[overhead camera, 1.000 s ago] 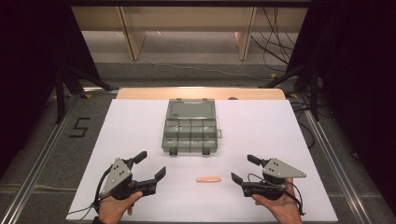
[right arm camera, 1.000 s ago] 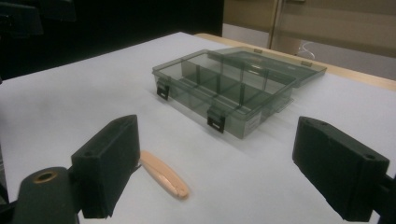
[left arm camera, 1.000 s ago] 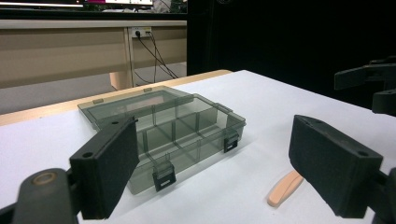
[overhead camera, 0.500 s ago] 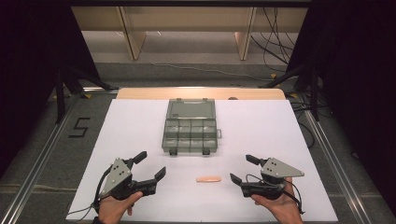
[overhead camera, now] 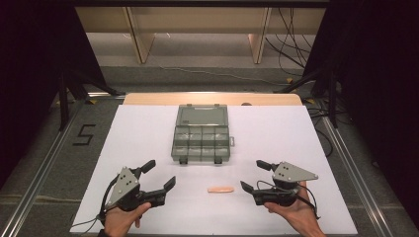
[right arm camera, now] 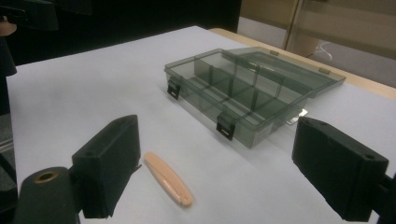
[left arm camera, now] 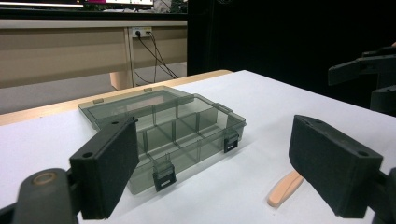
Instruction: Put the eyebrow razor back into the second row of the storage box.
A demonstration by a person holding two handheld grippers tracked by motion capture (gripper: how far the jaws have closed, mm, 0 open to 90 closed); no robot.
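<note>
Little has changed over the last second: the left gripper (overhead camera: 160,174) sits where it was, jaws spread wide and holding nothing, while the right gripper (overhead camera: 255,175) has edged very slightly toward the middle of the worktop (overhead camera: 291,143), its jaws also wide apart and empty. Between the two, near the person's edge of the white worktop, lies the small peach-coloured stick (overhead camera: 220,189), flat and untouched, with its long side running left to right in the high view. In the right gripper view the stick (right arm camera: 168,185) lies just beside the near jaw, so that gripper looks the likelier one to take it. Farther back, well apart from the stick, stands the clear grey compartment box (overhead camera: 201,141) with its lid folded open behind it; its compartments appear empty. The small drift of the right gripper suggests the work is only starting: the approach to the stick has barely begun, nothing is grasped, and the box waits open, probably as the place to put it.
</note>
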